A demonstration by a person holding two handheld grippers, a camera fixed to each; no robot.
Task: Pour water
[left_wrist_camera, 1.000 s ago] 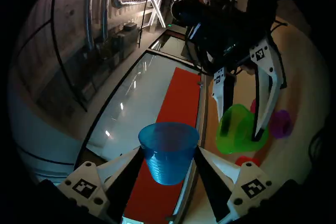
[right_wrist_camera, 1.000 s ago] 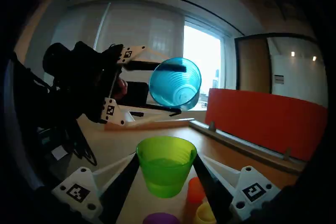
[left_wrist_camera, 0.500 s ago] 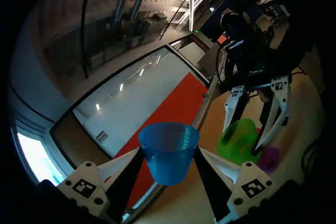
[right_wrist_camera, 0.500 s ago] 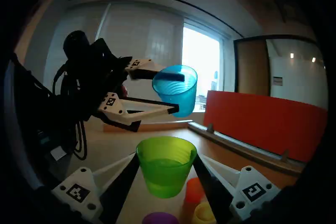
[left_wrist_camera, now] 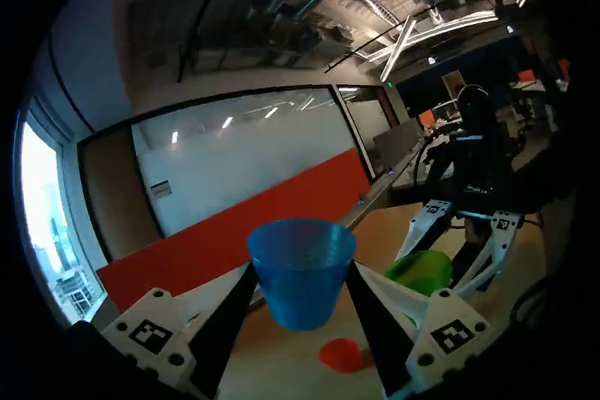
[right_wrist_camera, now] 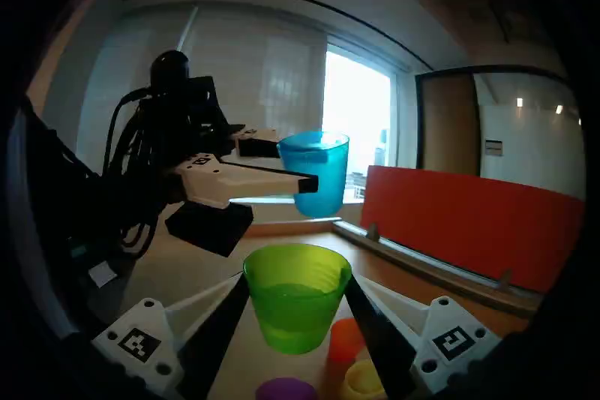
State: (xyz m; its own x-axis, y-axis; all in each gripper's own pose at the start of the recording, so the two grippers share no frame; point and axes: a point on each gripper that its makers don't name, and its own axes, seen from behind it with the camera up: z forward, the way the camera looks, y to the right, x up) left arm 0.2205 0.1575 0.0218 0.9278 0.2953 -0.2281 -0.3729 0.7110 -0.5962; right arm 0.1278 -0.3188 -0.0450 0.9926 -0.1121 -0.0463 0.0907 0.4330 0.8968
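In the left gripper view, my left gripper (left_wrist_camera: 300, 291) is shut on a blue plastic cup (left_wrist_camera: 301, 269), held upright above the wooden table (left_wrist_camera: 285, 362). Farther right, my right gripper (left_wrist_camera: 442, 269) holds a green cup (left_wrist_camera: 420, 271). From the right gripper view, my right gripper (right_wrist_camera: 298, 306) is shut on that green cup (right_wrist_camera: 297, 295), upright and with water in its lower part. The blue cup (right_wrist_camera: 315, 172) hangs above and behind it, upright, clamped in the left gripper (right_wrist_camera: 292, 167).
A small red cup (left_wrist_camera: 341, 355) stands on the table below the blue one. Orange (right_wrist_camera: 346, 340), yellow (right_wrist_camera: 363, 380) and purple (right_wrist_camera: 286, 388) cups sit under the green cup. A red divider panel (right_wrist_camera: 480, 224) runs along the table's far edge. Cables hang at the left (right_wrist_camera: 120, 197).
The blue cup has swung back from tilted toward the green cup to upright. The left gripper rotated level with it. The green cup and right gripper stayed still.
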